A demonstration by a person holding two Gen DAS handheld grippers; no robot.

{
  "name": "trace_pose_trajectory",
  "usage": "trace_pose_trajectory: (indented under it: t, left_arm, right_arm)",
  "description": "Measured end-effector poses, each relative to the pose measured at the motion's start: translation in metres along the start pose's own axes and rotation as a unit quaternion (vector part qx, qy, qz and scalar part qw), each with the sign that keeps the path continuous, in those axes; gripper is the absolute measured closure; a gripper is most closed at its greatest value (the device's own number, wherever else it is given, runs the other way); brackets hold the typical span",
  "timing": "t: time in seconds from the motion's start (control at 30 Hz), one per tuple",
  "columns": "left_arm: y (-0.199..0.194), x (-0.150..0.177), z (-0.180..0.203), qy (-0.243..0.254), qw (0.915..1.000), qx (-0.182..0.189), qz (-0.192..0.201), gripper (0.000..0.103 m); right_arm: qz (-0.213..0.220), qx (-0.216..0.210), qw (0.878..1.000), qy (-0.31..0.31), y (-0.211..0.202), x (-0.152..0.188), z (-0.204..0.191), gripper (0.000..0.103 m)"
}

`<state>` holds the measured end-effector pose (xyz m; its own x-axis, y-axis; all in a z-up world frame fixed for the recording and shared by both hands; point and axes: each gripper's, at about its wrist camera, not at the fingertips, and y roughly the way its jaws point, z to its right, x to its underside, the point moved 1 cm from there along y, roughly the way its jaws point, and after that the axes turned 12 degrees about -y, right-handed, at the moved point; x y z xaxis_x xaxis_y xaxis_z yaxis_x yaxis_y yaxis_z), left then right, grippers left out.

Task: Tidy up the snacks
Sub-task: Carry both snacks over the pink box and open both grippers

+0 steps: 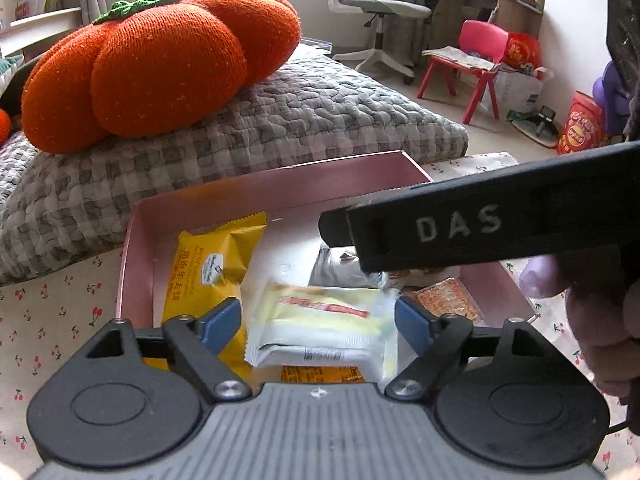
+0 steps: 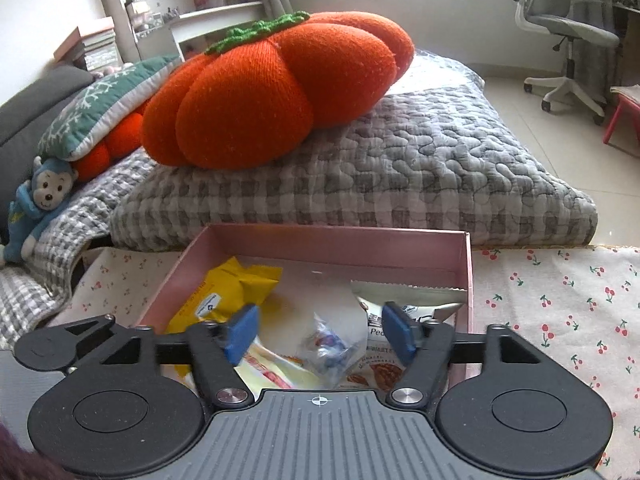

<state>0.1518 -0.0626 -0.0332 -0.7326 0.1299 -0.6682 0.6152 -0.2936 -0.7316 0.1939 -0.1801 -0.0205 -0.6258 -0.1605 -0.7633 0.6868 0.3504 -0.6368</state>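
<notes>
- Snacks lie loose in the pink box (image 1: pixel 208 196), which sits on the cherry-print cloth (image 1: pixel 60 312) in front of the quilted grey cushion (image 1: pixel 304 120) and its orange pumpkin pillow (image 1: pixel 160 64).
- At the left of the box, the yellow packet (image 1: pixel 212 264) lies lengthwise, its far end near the far wall.
- Right of it, at the near side, the pale yellow-and-white packet (image 1: pixel 320 328) lies flat between the blue pads (image 1: pixel 222 322) of the left gripper (image 1: pixel 318 326); the jaws stand apart and neither pad presses on it.
- Further right, a small clear-wrapped sweet (image 2: pixel 330 346) lies between the spread jaws of the right gripper (image 2: pixel 320 338), which grip nothing.
- At the right end are a silver-edged pouch (image 2: pixel 408 292) against the far wall and a nut packet (image 2: pixel 378 374) at the near side.
- Seen from the left wrist, the right gripper's black body reaches over the box from the right, close above the packets.
- Risk, as a judgement: both tools crowd one box, so either could knock the other while closing.
- The sweet is small and slippery-looking; wide pads may push it aside or pinch the packet beside it.
- The pale packet overlaps an orange wrapper (image 1: pixel 320 374) below, so a low grasp may lift both.
</notes>
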Motion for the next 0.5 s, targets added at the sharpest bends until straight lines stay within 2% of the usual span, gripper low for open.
trace_pose_trajectory:
  t: [0.5]
  left_arm:
    - [-0.031, 0.002, 0.005, -0.009, 0.9997, 0.003, 0.023, 0.011]
  right_arm:
    - [0.019, 0.01, 1.0, -0.003, -0.042, 0.0, 0.003, 0.023]
